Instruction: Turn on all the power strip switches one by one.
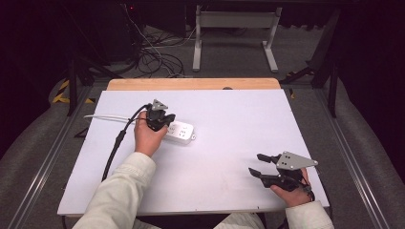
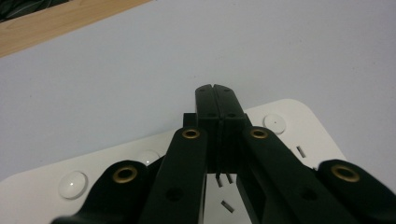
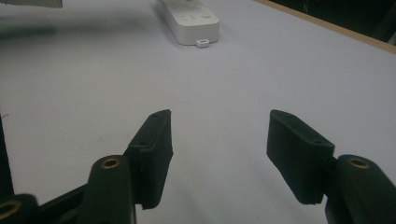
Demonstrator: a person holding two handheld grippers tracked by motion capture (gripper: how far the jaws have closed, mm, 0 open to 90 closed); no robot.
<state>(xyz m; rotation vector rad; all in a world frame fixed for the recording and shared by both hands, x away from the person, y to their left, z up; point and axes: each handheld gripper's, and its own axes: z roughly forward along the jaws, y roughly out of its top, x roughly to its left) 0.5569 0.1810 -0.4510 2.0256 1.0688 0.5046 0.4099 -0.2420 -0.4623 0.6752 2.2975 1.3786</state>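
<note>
Your left gripper [image 1: 162,118], jaws pressed together, hovered over the white power strip [image 1: 181,132] left of the desk's [image 1: 229,109] centre. Judging by this, you were pressing its button; release next. Your right gripper [image 1: 261,165] waited with jaws apart near the front right corner.

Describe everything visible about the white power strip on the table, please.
The white rectangular plastic power strip has rounded corners, socket slots, round buttons on top and a small tab at its right end. It lies flat on the white table, left of centre, with a white cable running off to the left. The left claw, shut, is directly over its top; contact cannot be confirmed.
</note>
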